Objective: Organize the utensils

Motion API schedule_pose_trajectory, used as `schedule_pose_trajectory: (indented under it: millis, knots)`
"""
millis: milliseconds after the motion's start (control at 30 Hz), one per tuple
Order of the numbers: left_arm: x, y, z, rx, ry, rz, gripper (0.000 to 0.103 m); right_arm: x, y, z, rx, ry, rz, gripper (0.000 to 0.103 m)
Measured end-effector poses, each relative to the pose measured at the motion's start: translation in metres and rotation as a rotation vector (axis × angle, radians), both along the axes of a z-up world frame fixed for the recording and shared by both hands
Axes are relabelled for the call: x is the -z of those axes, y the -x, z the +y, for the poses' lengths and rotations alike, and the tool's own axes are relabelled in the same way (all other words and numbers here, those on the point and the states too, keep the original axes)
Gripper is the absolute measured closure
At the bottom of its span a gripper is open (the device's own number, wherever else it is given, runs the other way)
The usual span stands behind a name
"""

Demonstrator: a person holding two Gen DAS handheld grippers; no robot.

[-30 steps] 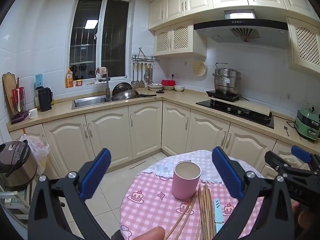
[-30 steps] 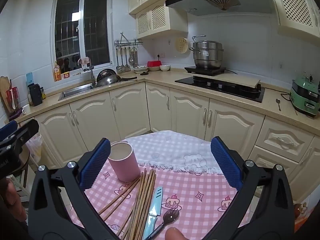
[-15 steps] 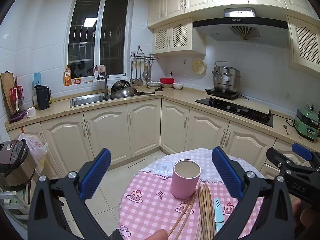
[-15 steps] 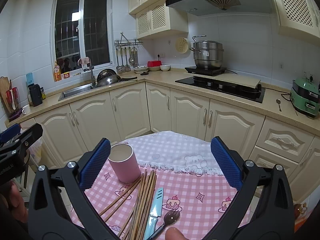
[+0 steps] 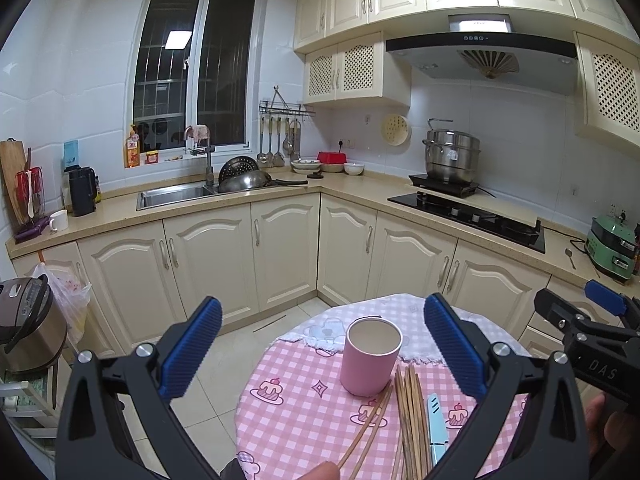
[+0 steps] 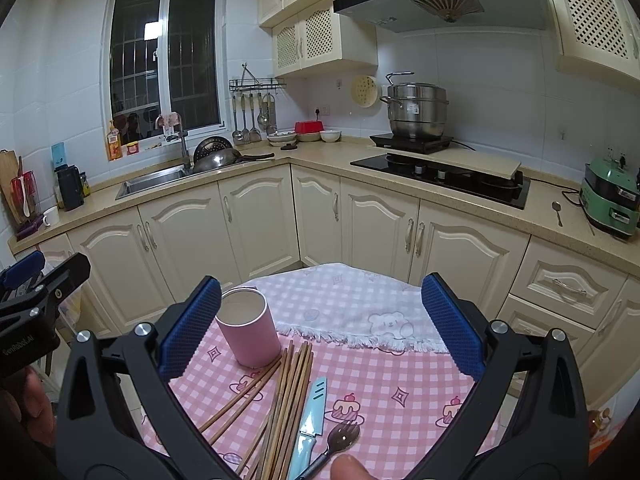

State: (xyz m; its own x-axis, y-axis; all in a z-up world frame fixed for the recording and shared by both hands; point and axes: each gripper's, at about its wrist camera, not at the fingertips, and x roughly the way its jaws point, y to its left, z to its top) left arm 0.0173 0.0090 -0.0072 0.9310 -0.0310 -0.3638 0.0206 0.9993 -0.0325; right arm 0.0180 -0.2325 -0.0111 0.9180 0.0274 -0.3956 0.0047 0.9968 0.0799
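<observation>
Kitchen, round counter (image 6: 400, 384) with pink checked cloth. Pink cup (image 6: 249, 326) upright toward its left edge; chopsticks (image 6: 288, 392), blue knife (image 6: 310, 420), spork (image 6: 338, 440) lie at near edge. Left hand-held gripper (image 5: 320, 348) and right hand-held gripper (image 6: 320, 328) released, grasping nothing.

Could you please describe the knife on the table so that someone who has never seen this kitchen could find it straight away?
Find the small round table with the pink checked cloth in the middle of the kitchen. Near its front edge, right of the pink cup, lies a row of wooden chopsticks. The knife lies between them and a dark spork; it is the only light blue, flat-bladed piece.
</observation>
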Motion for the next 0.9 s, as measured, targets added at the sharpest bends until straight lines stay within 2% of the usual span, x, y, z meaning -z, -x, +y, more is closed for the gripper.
schedule_pose_trajectory:
  millis: [333, 533, 667, 900]
  knots:
    - [0.016, -0.014, 0.000, 0.008, -0.007, 0.042, 0.004, 0.006, -0.010, 0.001, 0.000, 0.006, 0.029, 0.005]
    - [0.033, -0.027, -0.001, 0.015, -0.022, 0.099, 0.004, 0.019, -0.019, 0.000, 0.005, 0.012, 0.078, 0.005]
    - [0.051, -0.040, 0.000, 0.019, -0.042, 0.157, 0.004, 0.033, -0.027, -0.005, 0.012, 0.018, 0.131, 0.005]
    - [0.094, -0.066, -0.001, 0.034, -0.099, 0.274, 0.004, 0.078, -0.039, -0.018, 0.010, -0.008, 0.283, 0.005]
